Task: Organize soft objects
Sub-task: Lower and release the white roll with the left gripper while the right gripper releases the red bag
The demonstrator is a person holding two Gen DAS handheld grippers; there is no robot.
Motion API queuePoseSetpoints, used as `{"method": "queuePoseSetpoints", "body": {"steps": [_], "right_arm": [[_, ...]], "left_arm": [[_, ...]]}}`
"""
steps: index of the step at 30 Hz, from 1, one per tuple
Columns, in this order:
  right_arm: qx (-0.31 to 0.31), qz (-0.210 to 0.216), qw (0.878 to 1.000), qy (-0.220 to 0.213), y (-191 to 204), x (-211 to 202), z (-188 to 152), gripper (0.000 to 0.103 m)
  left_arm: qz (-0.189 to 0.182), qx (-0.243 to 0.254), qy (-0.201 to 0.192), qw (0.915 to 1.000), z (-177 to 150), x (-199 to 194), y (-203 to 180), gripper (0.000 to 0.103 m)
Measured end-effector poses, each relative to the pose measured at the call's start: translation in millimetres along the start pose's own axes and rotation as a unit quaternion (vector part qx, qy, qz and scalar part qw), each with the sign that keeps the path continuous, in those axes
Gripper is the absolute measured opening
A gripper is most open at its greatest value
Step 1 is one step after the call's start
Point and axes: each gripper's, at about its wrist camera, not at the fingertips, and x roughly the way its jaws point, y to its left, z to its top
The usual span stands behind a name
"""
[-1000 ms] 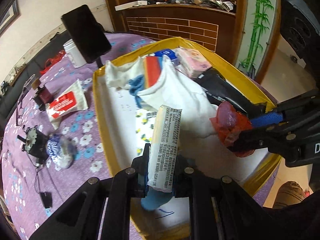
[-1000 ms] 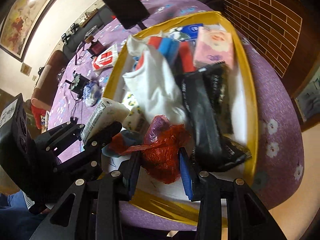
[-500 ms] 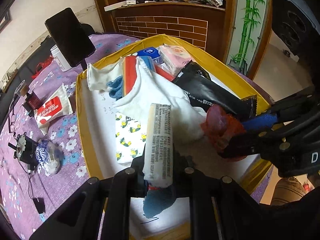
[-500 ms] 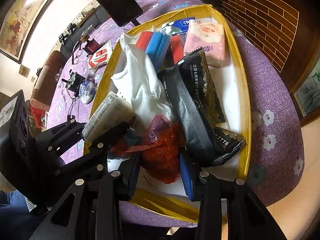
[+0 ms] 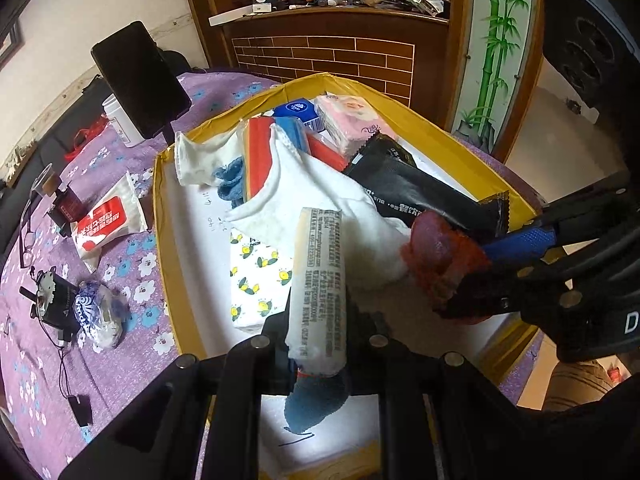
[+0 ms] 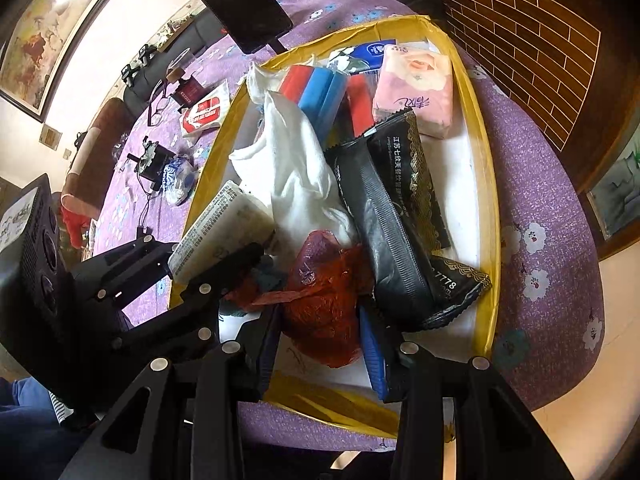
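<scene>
- Looking along the left gripper in its own view, the jaws are clamped tight on a white tissue pack together with a scrap of blue cloth hanging below it; the pack's long axis runs straight away from the gripper, out over the yellow-rimmed box.
- Directly beyond the pack lie a flowered tissue pack and a white cloth, so any set-down ahead meets these first; bare box floor shows to the left of the cloth.
- To the right in that view, the right gripper holds a red mesh bundle, close beside the white pack.
- Farther back sit a black pouch, a pink tissue pack and red and blue rolls; a red-and-white packet lies outside the box on the purple tabletop.
- In the right wrist view, the right gripper has its jaws partly apart but pressed on the red mesh bundle, held over the box's near end.
- The black pouch touches the bundle on its right; the left gripper and its white pack crowd in from the left, so I judge the two loads could snag.
</scene>
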Motion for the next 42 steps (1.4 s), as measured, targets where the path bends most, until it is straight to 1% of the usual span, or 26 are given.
{"method": "queuePoseSetpoints", "body": {"steps": [9, 12, 14, 21, 23, 24, 25, 32, 37, 39, 41, 42], "right_arm": [[-0.002, 0.001, 1.000, -0.007, 1.3, -4.6, 0.2, 0.042], [-0.002, 0.001, 1.000, -0.010, 1.4, -6.4, 0.1, 0.042], [-0.001, 0.001, 1.000, -0.013, 1.1, -8.0, 0.1, 0.042], [0.003, -0.002, 1.000, -0.027, -0.2, -15.4, 0.6, 0.044], [0.002, -0.001, 0.999, -0.033, 0.3, -18.3, 1.6, 0.052], [0.002, -0.003, 0.999, -0.036, 0.6, -19.7, 1.8, 0.057], [0.002, -0.003, 0.999, -0.039, 0.8, -20.5, 1.8, 0.058], [0.008, -0.001, 0.999, -0.052, 1.1, -25.8, 4.6, 0.058], [0.007, 0.000, 0.999, -0.052, 4.7, -24.0, 7.6, 0.058], [0.005, 0.001, 0.999, -0.050, 7.0, -22.8, 9.1, 0.058], [0.003, 0.001, 0.999, -0.049, 8.8, -21.3, 10.3, 0.058], [0.002, 0.001, 0.999, -0.049, 9.7, -20.8, 10.6, 0.058]], "left_arm": [[0.005, -0.001, -0.003, 1.0000, -0.9, -4.9, 0.0, 0.016], [0.006, -0.001, -0.003, 1.0000, -1.0, -5.5, -0.1, 0.023], [0.007, -0.001, -0.006, 1.0000, -0.8, -7.1, -0.2, 0.029], [0.013, -0.002, -0.012, 0.9998, 0.9, -11.2, -0.2, 0.039], [0.014, -0.002, -0.014, 0.9998, 1.6, -11.7, -0.4, 0.042], [0.015, -0.003, -0.014, 0.9998, 2.0, -12.0, -0.2, 0.043], [0.015, -0.003, -0.015, 0.9998, 2.2, -12.4, 0.2, 0.045], [0.019, -0.005, -0.019, 0.9996, 2.4, -14.3, 3.3, 0.047], [0.025, -0.011, -0.022, 0.9994, 1.2, -17.5, 9.1, 0.048], [0.027, -0.016, -0.024, 0.9992, 0.4, -19.3, 12.8, 0.050], [0.031, -0.021, -0.026, 0.9990, -0.7, -21.4, 16.2, 0.057], [0.033, -0.024, -0.029, 0.9988, -1.1, -22.8, 18.0, 0.058]]}}
